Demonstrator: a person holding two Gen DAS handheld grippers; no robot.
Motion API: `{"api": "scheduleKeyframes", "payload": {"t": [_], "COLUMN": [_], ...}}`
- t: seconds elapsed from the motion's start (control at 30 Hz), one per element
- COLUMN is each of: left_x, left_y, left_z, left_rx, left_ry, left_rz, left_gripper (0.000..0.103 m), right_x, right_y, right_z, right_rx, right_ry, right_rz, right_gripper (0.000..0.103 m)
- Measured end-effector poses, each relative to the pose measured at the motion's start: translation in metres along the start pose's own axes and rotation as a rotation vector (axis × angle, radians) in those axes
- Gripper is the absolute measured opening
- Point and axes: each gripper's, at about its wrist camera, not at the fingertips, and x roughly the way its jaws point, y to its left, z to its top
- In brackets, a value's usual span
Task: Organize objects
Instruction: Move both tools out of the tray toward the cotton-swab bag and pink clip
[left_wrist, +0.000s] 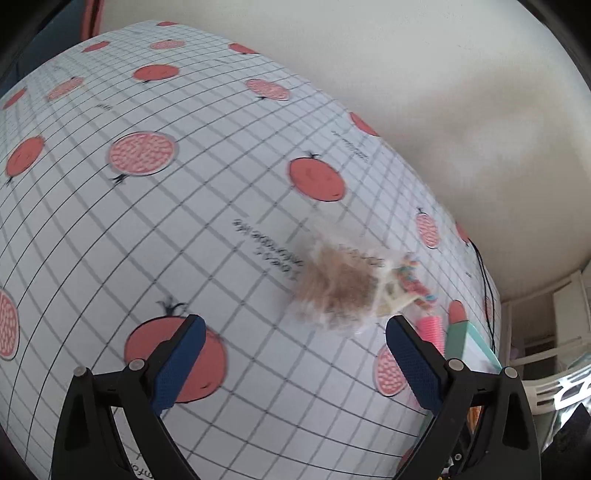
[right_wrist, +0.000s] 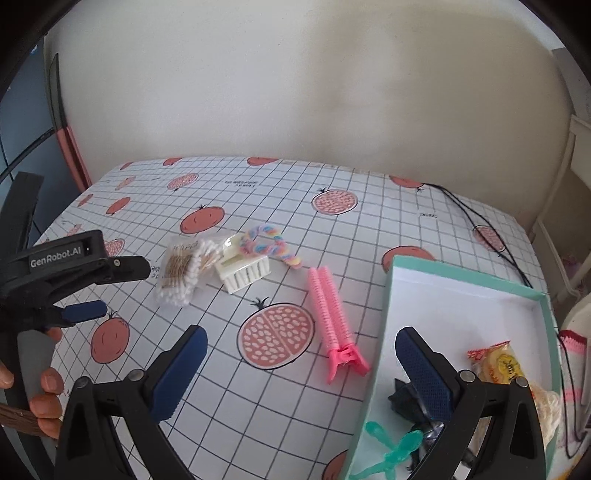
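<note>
Sorting is midway: your left claw (right_wrist: 92, 291) hangs spread near the cotton swabs (right_wrist: 184, 271), right claw (right_wrist: 299, 363) spread too; pinch the pack and carry it to the box (right_wrist: 384, 332).

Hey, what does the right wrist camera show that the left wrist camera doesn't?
Only the right wrist view shows the inside of the teal box, holding a yellow snack packet and green plastic pieces, plus the left gripper seen from outside and the hand holding it. Only the left wrist view shows the left gripper's open jaws head-on. Both share the cotton swab bag, white comb, rainbow twist, pink hair roller and pomegranate tablecloth.
</note>
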Motion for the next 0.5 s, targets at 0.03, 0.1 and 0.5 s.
{"api": "scheduleKeyframes", "payload": {"t": [0.03, 0.1, 0.5], "left_x": [0.002, 0.006, 0.029], "left_y": [-0.005, -0.015, -0.041], "left_z": [0.002, 0.005, 0.013], "left_rx": [0.013, 0.036, 0.124], "left_ry": [0.010, 0.020, -0.006], "left_rz": [-0.005, -0.007, -0.019], "left_gripper": [0.098, 0.098, 0.098], "right_x": [-0.002, -0.003, 0.003], "right_y": [-0.002, -0.007, -0.023], "right_z": [0.001, 0.004, 0.032], "right_rx": [0.003, 0.011, 0.065], "right_ry": [-0.006, -0.009, -0.026], "right_rz": [-0.001, 0.002, 0.007], "right_gripper": [0.103, 0.103, 0.098]}}
